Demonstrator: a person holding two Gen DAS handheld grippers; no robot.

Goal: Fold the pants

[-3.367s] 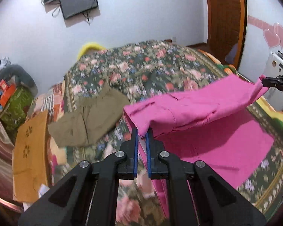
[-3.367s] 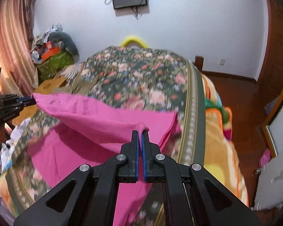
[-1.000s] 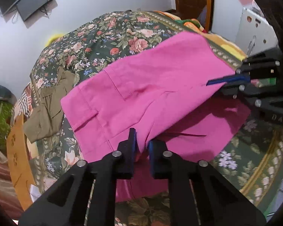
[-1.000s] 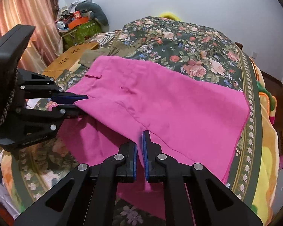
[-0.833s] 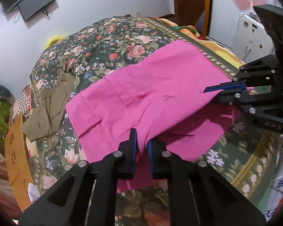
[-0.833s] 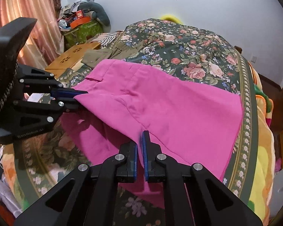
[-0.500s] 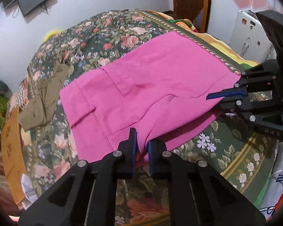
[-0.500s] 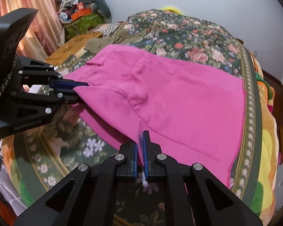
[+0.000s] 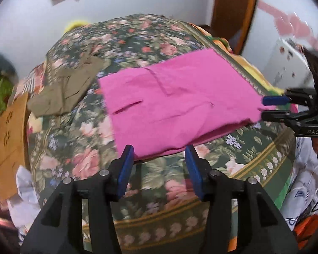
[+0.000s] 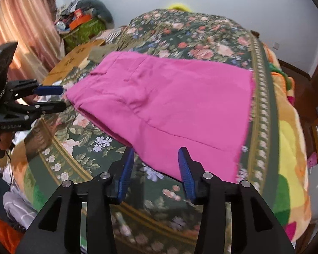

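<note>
Both jaws stand wide, nothing between them. Left gripper (image 9: 160,158) sits just off the near edge of the pants (image 9: 176,108), w/ right gripper (image 10: 156,161) likewise at its own end of that edge; neither touches fabric. Pink pants lie folded double & flat on the floral bedspread (image 9: 163,182) (lower layer peeks out along the near side). Olive garment (image 9: 65,93) rests apart, further up the bed, near a cardboard box (image 9: 9,139). Curtain (image 10: 25,19) & a clutter pile (image 10: 82,19) are beyond, by the wall.
</note>
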